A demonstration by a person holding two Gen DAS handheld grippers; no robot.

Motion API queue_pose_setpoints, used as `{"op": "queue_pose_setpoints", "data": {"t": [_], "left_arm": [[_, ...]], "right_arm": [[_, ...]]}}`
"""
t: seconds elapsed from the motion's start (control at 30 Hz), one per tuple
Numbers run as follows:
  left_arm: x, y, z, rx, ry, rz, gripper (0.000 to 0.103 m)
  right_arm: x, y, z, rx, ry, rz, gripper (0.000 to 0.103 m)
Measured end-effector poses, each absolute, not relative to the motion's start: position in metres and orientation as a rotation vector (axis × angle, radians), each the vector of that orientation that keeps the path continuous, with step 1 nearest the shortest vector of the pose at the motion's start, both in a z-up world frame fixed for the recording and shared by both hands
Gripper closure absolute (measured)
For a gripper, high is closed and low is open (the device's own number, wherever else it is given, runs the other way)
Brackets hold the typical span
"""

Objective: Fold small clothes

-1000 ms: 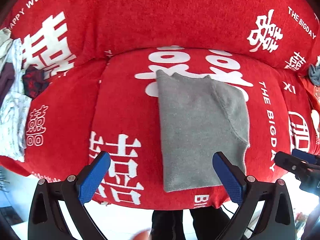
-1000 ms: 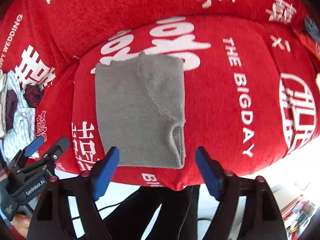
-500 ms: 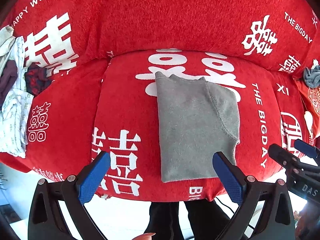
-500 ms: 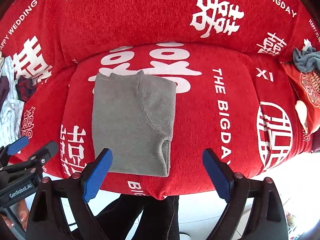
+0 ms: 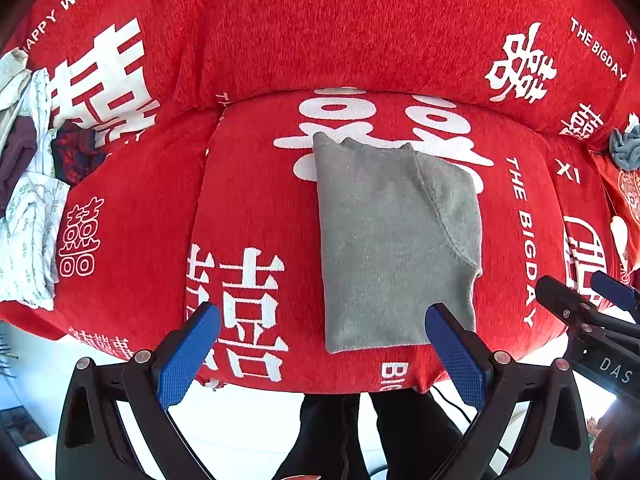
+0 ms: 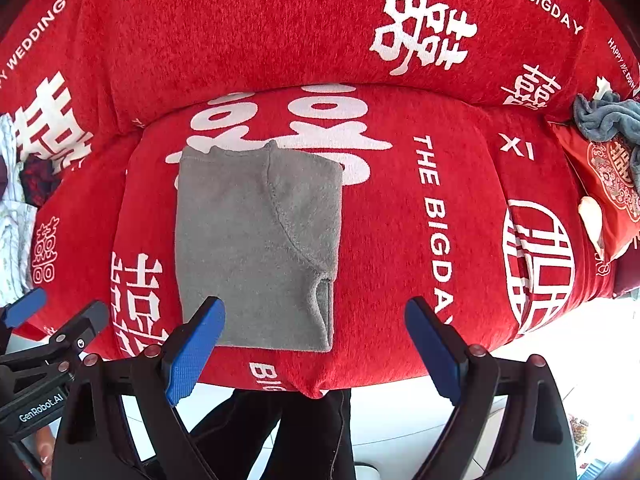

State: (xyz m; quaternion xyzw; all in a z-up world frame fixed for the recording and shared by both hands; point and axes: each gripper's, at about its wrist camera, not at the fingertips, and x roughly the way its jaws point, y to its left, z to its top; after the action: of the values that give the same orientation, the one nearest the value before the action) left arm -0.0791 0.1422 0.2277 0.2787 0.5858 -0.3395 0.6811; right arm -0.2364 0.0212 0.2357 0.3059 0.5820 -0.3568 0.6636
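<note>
- Blue pads sit nearest you: your left hand-held gripper and your right hand-held gripper both hang over the front edge of the sofa seat, jaws spread wide, nothing between them. The right one's jaws have just been opening.
- Just past the pads lies the grey sweater, flat on the red sofa cover, folded into a tall rectangle with its near hem close to the seat's front edge.
- Expect it to be light, soft and floppy, with a fuzzy knit that should not slip; pinch all layers at the near corners so the stack lifts together.
- A curved seam runs down its right half, ending at a cuff opening near the right edge.
- Farther off, a pile of clothes waits at the left and a blue-grey cloth at the right.
</note>
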Motion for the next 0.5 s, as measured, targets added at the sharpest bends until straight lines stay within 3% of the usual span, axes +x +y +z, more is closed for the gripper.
{"op": "queue_pose_setpoints", "data": {"t": [0.5], "left_arm": [[-0.0766,0.1432,0.228,0.63,1.315,-0.755,0.001]], "right_arm": [[-0.235,0.0232,0.2346,0.702,1.316,-0.813,0.01]]}}
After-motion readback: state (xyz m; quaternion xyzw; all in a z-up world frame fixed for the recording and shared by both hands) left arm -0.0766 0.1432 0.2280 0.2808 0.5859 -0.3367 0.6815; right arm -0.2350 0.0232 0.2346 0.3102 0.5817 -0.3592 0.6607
